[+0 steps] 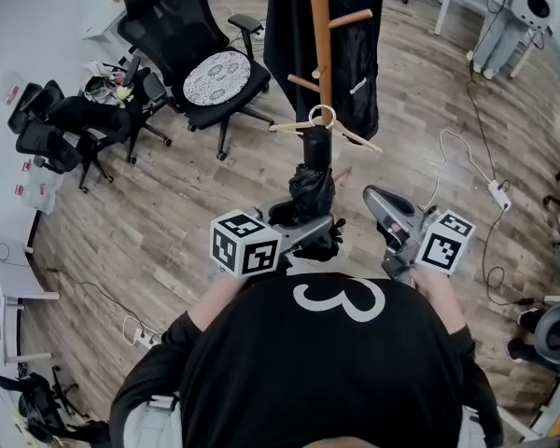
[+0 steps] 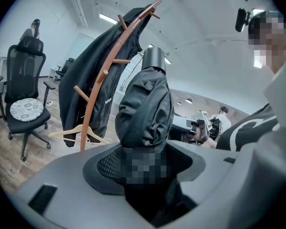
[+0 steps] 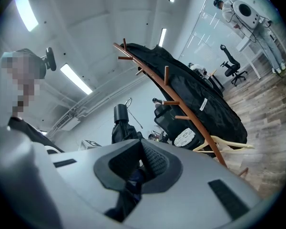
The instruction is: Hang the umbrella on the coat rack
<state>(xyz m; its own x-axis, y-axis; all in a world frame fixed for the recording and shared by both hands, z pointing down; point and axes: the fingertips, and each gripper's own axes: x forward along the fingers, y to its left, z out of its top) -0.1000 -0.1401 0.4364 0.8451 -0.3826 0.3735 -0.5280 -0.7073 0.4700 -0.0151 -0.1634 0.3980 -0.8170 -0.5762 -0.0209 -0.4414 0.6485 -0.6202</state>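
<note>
A folded black umbrella (image 1: 312,190) stands upright between the jaws of my left gripper (image 1: 305,222), which is shut on its lower part. Its black handle (image 1: 315,144) and a light loop (image 1: 322,115) sit at the top, close in front of the wooden coat rack pole (image 1: 319,35). In the left gripper view the umbrella (image 2: 147,113) rises from my left gripper (image 2: 145,162), with the coat rack (image 2: 101,87) behind it at the left. My right gripper (image 1: 374,198) is beside the umbrella on the right, shut and holding nothing. The right gripper view shows my right gripper (image 3: 138,168), the umbrella (image 3: 121,128) and the rack (image 3: 181,104).
A black coat (image 1: 359,35) hangs on the rack and a wooden hanger (image 1: 294,125) hangs low on it. A black office chair (image 1: 210,73) stands to the rack's left, more chairs (image 1: 70,124) at the far left. A power strip (image 1: 498,192) with cables lies on the floor at the right.
</note>
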